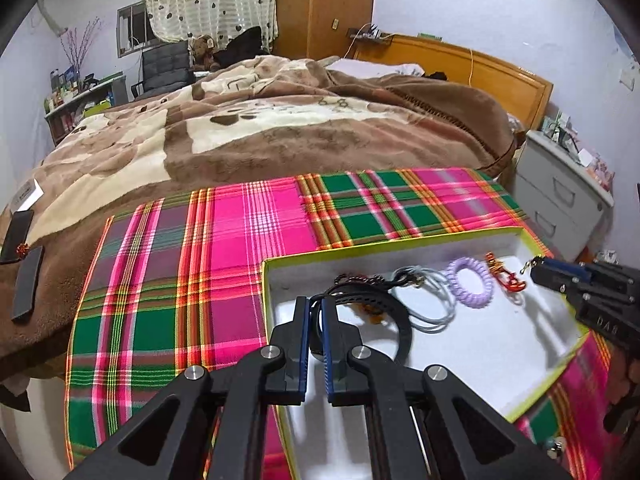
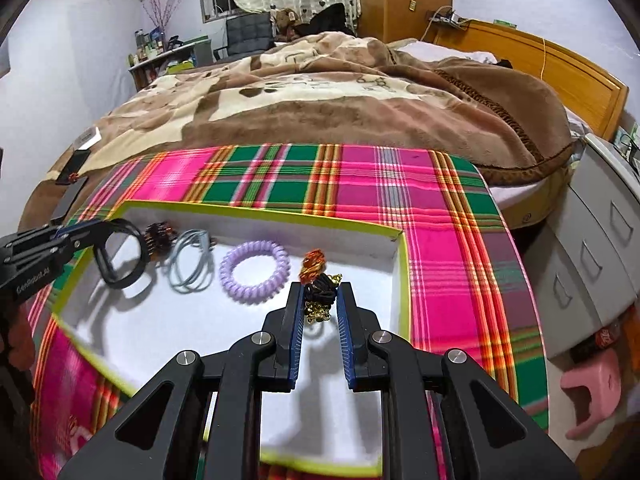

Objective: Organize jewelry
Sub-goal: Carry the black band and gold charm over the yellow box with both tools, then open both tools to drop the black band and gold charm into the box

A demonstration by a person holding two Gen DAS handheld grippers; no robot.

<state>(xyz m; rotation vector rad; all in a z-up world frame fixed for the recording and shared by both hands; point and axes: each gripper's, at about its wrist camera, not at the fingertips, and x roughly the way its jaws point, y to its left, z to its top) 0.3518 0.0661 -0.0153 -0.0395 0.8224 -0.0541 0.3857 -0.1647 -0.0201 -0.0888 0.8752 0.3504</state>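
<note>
Bedroom worktop under plaid cloth (image 2: pixel 400 184) carries the white tray (image 2: pixel 360 236). Four pieces already lie ahead of both grippers. Left gripper (image 1: pixel 316 312) clamps the black band (image 1: pixel 400 328) — right gripper (image 2: pixel 320 300) pinches a black-and-gold charm piece (image 2: pixel 320 300) — both over the tray, unreleased.

- The right gripper (image 2: pixel 319 300) hangs over the white tray (image 2: pixel 280 380), its jaws clamped on a black hair tie with gold charms (image 2: pixel 318 294).
- At far left, the left gripper (image 2: pixel 86 232) grips a black band (image 2: pixel 120 254).
- Between them lie a purple coil tie (image 2: pixel 255 266), grey ties (image 2: pixel 191 266) and a brown claw clip (image 2: pixel 160 236).
- The tray sits on a plaid cloth (image 2: pixel 360 184).
</note>
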